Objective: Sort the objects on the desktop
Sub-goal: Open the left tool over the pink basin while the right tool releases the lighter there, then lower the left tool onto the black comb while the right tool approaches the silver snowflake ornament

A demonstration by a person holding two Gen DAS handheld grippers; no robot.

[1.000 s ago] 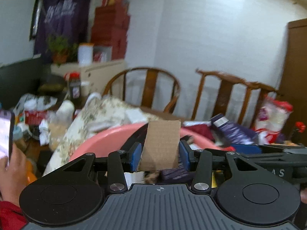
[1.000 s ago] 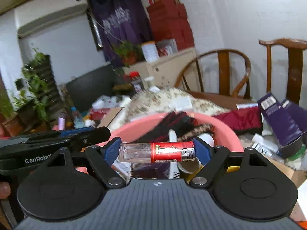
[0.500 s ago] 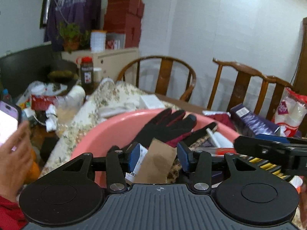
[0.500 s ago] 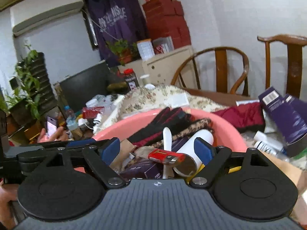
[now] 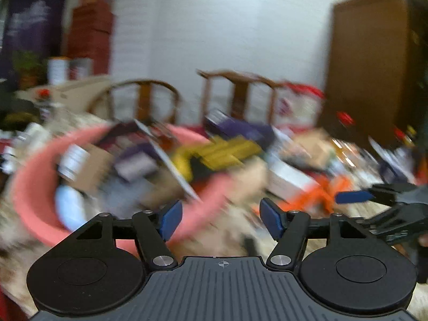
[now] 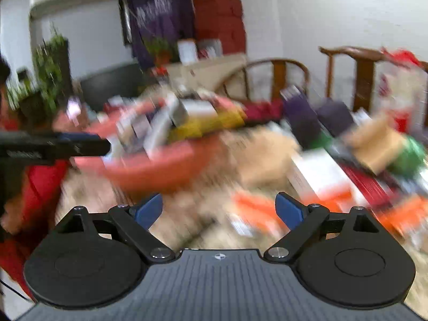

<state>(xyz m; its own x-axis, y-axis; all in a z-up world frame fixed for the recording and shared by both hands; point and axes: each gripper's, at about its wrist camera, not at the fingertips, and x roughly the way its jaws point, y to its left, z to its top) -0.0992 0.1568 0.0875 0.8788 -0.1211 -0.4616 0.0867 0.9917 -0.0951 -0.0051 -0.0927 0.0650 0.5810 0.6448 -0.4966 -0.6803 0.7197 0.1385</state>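
Both views are motion-blurred. A pink basin piled with boxes and other items sits on the cluttered table; it also shows in the right wrist view. My left gripper is open and empty, just right of the basin's near rim. My right gripper is open and empty, over the tablecloth to the right of the basin, near an orange packet. The right gripper's finger also shows in the left wrist view.
Purple boxes, a cardboard box, a white and orange box and a green object crowd the table to the right. Wooden chairs stand behind. A person in red is at the left.
The left gripper dropped the cardboard piece and the right gripper dropped the red-labelled tube into the basin. Both jaws opened, and both grippers swing right, away from the basin.
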